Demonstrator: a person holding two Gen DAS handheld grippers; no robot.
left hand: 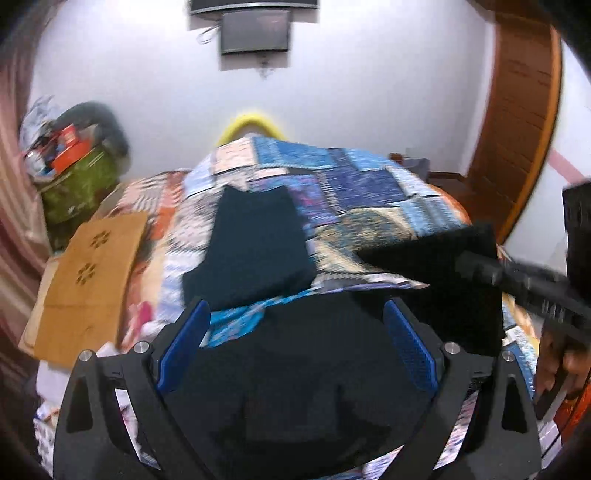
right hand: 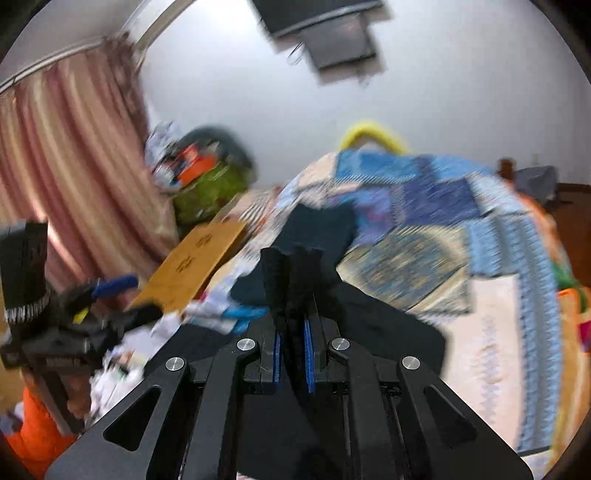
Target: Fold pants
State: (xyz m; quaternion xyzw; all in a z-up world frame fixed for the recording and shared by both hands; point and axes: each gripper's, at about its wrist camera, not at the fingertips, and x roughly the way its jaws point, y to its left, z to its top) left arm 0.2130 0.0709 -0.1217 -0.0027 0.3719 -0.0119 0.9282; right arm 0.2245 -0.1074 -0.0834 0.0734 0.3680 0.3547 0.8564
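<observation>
Black pants [left hand: 295, 369] lie bunched on a patchwork quilt [left hand: 369, 184]. My left gripper [left hand: 295, 317] is open, its blue pads [left hand: 184, 343] spread over the black cloth without holding it. My right gripper [right hand: 293, 280] is shut on a fold of the black pants [right hand: 388, 332] and lifts it; it also shows in the left wrist view [left hand: 480, 266] at the right, with cloth hanging from it. A folded dark blue garment [left hand: 255, 254] lies further up the bed, also in the right wrist view [right hand: 317, 229].
A cardboard sheet [left hand: 88, 280] lies at the bed's left side. A green bag with clutter [left hand: 74, 184] stands by the pink curtain [right hand: 66, 177]. A wooden door [left hand: 517, 129] is at the right. A wall screen [left hand: 255, 29] hangs ahead.
</observation>
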